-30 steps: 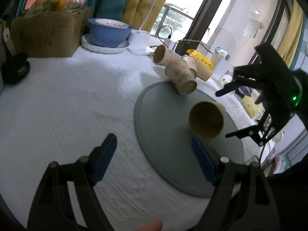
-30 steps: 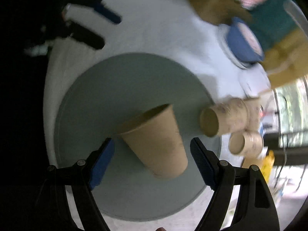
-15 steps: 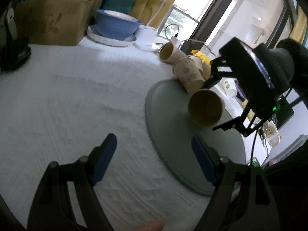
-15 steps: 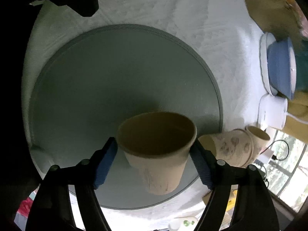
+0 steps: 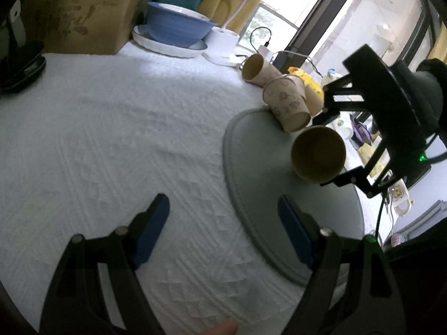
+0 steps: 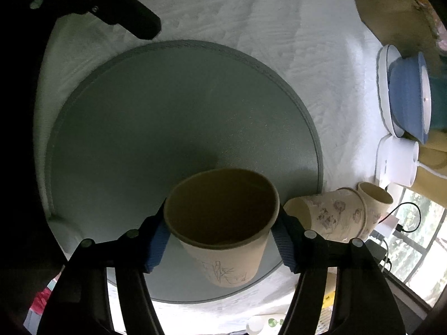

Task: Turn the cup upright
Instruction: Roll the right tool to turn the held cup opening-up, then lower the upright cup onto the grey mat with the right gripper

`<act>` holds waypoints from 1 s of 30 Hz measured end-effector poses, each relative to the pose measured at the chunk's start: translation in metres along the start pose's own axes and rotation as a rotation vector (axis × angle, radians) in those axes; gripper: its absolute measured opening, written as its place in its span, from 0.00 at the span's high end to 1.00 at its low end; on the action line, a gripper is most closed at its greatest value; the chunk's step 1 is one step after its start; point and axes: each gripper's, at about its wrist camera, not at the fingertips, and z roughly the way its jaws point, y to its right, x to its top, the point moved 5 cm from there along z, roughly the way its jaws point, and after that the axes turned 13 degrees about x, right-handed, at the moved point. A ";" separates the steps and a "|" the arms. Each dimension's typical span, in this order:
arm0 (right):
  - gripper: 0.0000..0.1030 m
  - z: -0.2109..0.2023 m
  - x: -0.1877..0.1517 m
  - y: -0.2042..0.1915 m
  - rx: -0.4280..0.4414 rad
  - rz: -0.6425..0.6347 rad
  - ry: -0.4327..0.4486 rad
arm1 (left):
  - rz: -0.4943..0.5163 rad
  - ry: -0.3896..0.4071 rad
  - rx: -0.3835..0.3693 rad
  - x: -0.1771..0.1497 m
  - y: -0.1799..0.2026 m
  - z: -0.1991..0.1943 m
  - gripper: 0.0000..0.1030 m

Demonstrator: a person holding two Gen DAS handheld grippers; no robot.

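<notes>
We hold the cup [image 6: 223, 223] in the right gripper [image 6: 220, 237], whose blue pads pinch its wall on both sides just under the rim, above the round grey mat [image 6: 139, 117]. The cup is thin paper, so if we squeeze too much the wall can fold. If we squeeze too little, it can slip out while we turn it. Its mouth is tilted toward the right wrist camera, so it is not yet upright, and if we set it down at this angle it may tip onto the mat.

The other paper cups [image 6: 335, 212] lie just to the right at the mat's edge, and a wide turn could knock them.

The cup is plain brown with a small line drawing on its side, and looks empty inside.

The left gripper [image 5: 223, 229] is spread open and holds nothing, near the mat's edge over the white surface [image 5: 111, 139].
</notes>
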 end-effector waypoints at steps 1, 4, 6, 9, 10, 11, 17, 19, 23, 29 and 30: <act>0.33 -0.002 0.000 -0.001 -0.002 0.004 0.009 | -0.002 -0.001 0.000 0.000 0.001 0.000 0.21; 0.33 -0.009 0.000 -0.003 -0.014 0.018 0.040 | 0.000 -0.007 0.010 0.000 0.003 -0.002 0.21; 0.33 -0.016 -0.001 -0.008 -0.022 0.033 0.064 | 0.008 -0.002 0.015 0.002 0.004 -0.004 0.21; 0.33 -0.026 -0.004 -0.013 -0.037 0.064 0.115 | 0.028 0.008 0.020 0.005 0.010 -0.010 0.21; 0.33 -0.030 -0.006 -0.013 -0.044 0.079 0.139 | 0.036 0.012 0.023 0.007 0.013 -0.012 0.21; 0.33 -0.034 -0.008 -0.014 -0.050 0.101 0.168 | 0.045 0.014 0.025 0.008 0.016 -0.014 0.21; 0.33 -0.058 -0.034 -0.016 -0.089 0.294 0.388 | 0.113 0.035 0.039 0.019 0.040 -0.022 0.21; 0.33 -0.064 -0.045 -0.019 -0.101 0.373 0.475 | 0.139 0.040 0.044 0.024 0.048 -0.024 0.21; 0.33 -0.071 -0.067 -0.026 -0.124 0.538 0.660 | 0.196 0.047 0.054 0.030 0.069 -0.024 0.21; 0.33 -0.073 -0.108 -0.032 -0.168 0.817 0.936 | 0.274 0.042 0.059 0.034 0.103 -0.016 0.21; 0.33 -0.075 -0.115 -0.032 -0.177 0.861 0.982 | 0.283 0.038 0.059 0.035 0.108 -0.014 0.21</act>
